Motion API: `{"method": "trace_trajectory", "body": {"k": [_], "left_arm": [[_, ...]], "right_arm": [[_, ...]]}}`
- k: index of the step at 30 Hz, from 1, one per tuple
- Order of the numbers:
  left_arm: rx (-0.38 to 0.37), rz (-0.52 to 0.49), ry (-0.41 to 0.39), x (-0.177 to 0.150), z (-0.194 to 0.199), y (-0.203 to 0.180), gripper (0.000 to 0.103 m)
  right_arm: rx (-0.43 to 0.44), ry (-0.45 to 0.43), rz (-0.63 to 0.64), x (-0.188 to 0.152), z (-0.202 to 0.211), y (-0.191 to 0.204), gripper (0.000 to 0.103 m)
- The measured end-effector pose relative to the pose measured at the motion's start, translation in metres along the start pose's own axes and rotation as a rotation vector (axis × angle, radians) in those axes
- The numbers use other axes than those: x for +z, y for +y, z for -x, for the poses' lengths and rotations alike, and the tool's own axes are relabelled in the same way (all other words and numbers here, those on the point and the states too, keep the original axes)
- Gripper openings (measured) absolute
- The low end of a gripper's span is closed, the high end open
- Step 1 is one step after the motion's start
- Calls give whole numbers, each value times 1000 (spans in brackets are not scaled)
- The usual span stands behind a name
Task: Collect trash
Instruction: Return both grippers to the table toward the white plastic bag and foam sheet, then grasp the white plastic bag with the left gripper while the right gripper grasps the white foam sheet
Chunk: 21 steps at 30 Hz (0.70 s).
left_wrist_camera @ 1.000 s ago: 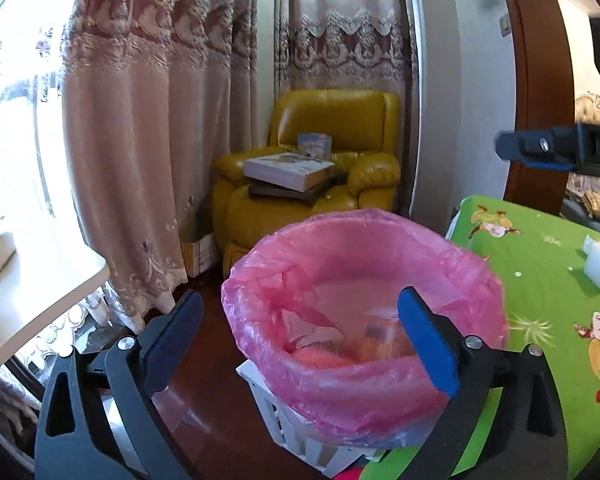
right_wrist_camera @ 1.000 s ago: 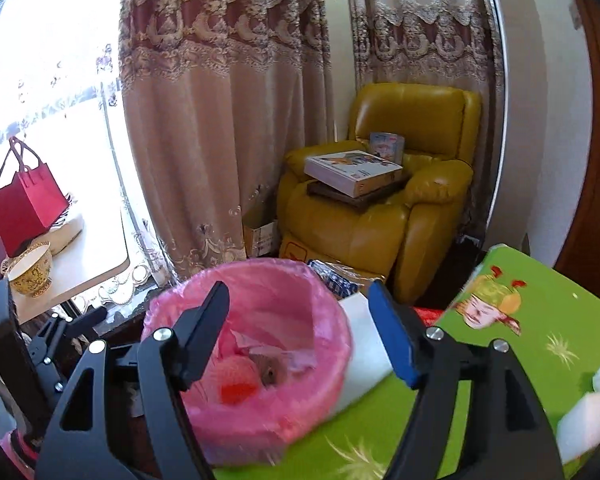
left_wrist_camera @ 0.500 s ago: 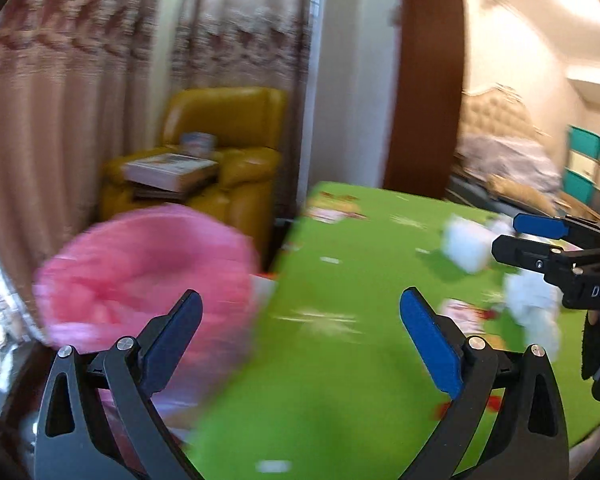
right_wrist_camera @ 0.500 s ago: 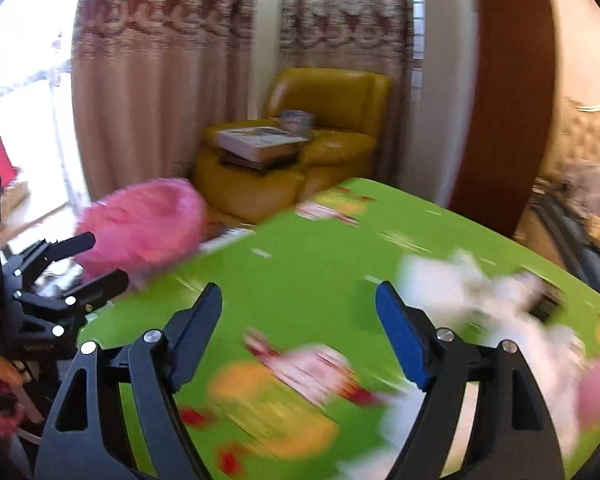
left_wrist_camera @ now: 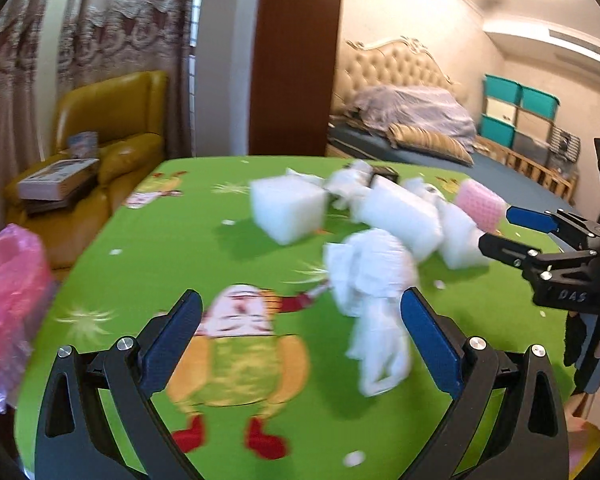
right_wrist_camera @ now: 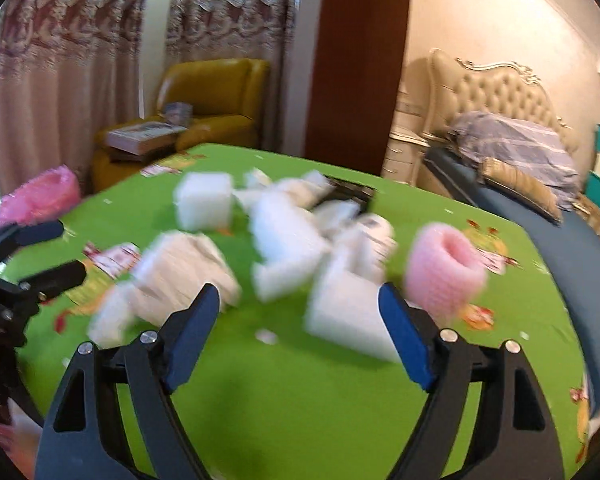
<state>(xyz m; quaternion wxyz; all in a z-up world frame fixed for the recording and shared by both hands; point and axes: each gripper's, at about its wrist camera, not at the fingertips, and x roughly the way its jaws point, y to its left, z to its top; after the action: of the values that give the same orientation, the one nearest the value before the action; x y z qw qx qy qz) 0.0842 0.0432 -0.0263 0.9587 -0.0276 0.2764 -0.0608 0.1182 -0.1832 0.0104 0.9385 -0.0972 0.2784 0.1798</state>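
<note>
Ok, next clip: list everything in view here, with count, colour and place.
White foam blocks: several, exact count blurred, mid-table.
Crumpled white plastic wrap: one, white, nearest the left gripper.
Pink foam net sleeve: one, pink, table's right side.
Pink-lined trash bin: one, beside the table's left edge.
Green cartoon-print tablecloth: one, covering the table.
Yellow leather armchair: one, by the curtains, books on it.
Bed: one, cream headboard, background right.
Left gripper: open, empty.
Right gripper: open, empty.
</note>
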Motion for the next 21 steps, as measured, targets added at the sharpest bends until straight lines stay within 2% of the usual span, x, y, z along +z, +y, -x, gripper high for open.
{"method": "trace_trajectory", "body": {"k": [3,6,12,13,15,16,17,19,21], "left_arm": [[-37,-26,26,4,-17,-21,94],[-42,-44,62,10,-38,-36,94],[-49,-24,201,18,-82,-46,93],[-43,-24,214,18,-85,-47,91],[-51,-32,230,16,-88,-51,74],[-56,-34,233,16,-88,-50,56],[-53,-45,234,15,-87,-51,49],[-29,-73,211,14,-80,-51,43],[0,-102,184,14,-69,-48,41]], "right_arm": [[-15,19,-49,-10,-2,-21,79],[-19,27,-93,-15,-3,-34,79],[-42,57,-66,-16,-9,-42,79],[-38,69,-72,-17,-12,-46,79],[-25,88,-80,-16,-20,-52,79],[-20,98,-82,-15,-24,-54,79],[-15,108,-83,-14,-27,-55,79],[3,122,-85,-10,-34,-57,79],[24,126,-79,-7,-39,-56,79]]}}
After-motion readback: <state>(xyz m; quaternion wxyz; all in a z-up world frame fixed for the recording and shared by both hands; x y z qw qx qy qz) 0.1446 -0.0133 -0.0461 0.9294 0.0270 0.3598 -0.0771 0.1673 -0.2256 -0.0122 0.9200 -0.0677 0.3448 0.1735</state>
